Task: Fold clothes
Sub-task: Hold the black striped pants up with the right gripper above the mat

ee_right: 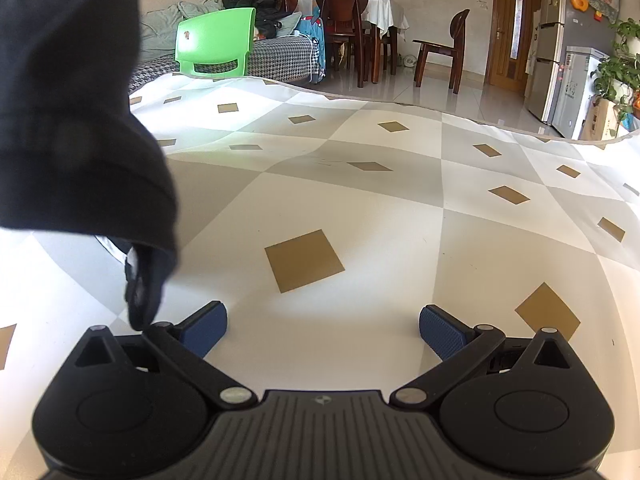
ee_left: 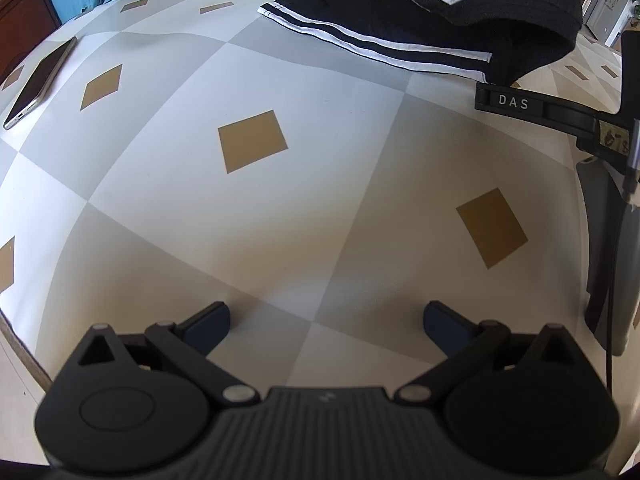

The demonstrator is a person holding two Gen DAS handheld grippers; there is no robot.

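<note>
One black garment with white side stripes lies at 12–1 o'clock in the left wrist view, on the diamond-pattern tablecloth. Soft, light and limp by the look; best taken at a hem corner. Left gripper and right gripper: both spread wide, holding nothing. One phone at 10 o'clock.

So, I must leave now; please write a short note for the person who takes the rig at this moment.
Left tool: open, empty, above the checked tablecloth.
Right tool: open, empty, beside a hanging black sleeve.
Black garment with white stripes: at the far side of the table, partly lifted, not in either tool.
Phone: at the left edge.
Done: no finished fold visible.
Left: grasp the garment and fold it.
</note>
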